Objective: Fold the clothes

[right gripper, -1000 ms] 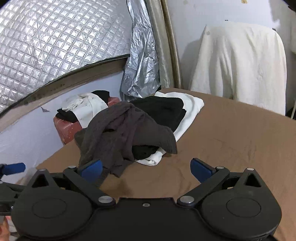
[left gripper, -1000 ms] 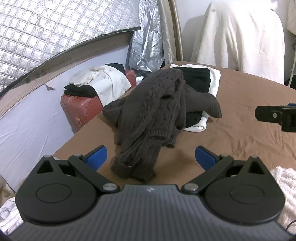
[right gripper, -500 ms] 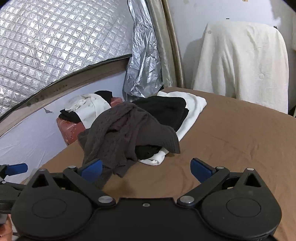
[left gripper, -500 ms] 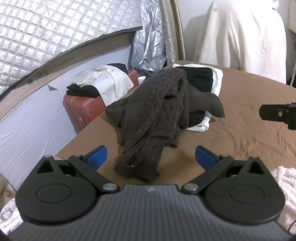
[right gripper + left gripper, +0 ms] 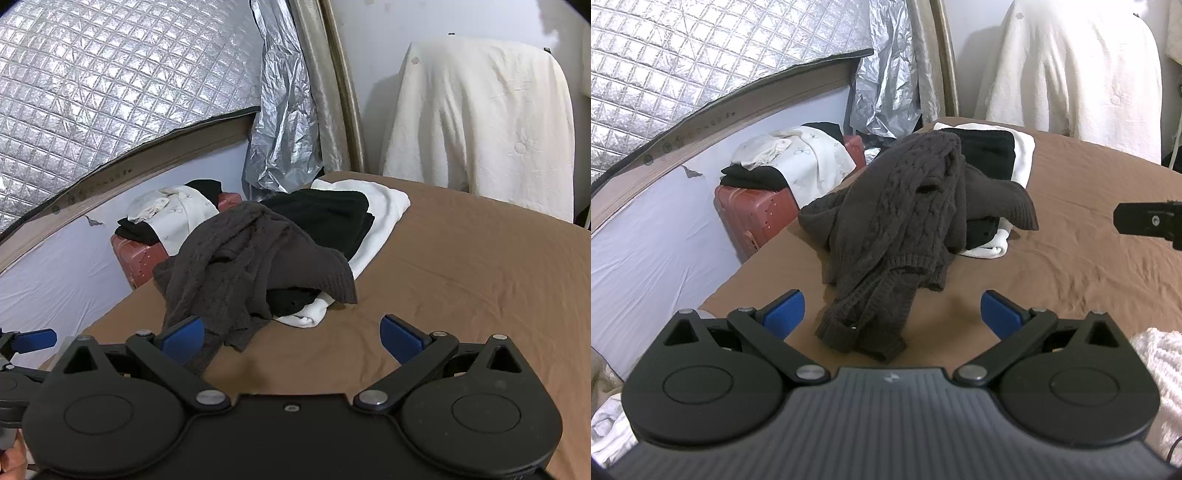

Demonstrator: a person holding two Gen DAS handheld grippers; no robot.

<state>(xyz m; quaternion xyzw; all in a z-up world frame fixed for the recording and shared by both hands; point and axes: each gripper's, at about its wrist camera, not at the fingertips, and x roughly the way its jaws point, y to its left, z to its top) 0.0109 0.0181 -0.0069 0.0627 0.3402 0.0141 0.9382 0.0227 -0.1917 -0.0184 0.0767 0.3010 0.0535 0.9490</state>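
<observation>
Two blue-tipped fingers of the left gripper (image 5: 892, 314) are spreading wide and holding nothing in the left wrist view, just short of a crumpled dark brown knit sweater (image 5: 905, 221) lying near the left edge of the brown bed (image 5: 1089, 266), draped over folded black and white clothes (image 5: 1001, 158). From the right wrist view, the right gripper (image 5: 291, 336) is likewise gaping wide and empty, hovering above the bed (image 5: 461, 277) with the sweater (image 5: 240, 266) ahead to its left.

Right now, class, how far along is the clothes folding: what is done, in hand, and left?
Done: a folded black garment rests on a folded white one. In hand: nothing; left hand-held gripper and right hand-held gripper are open. Left: the dark brown cable-knit sweater, crumpled over the stack.
</observation>
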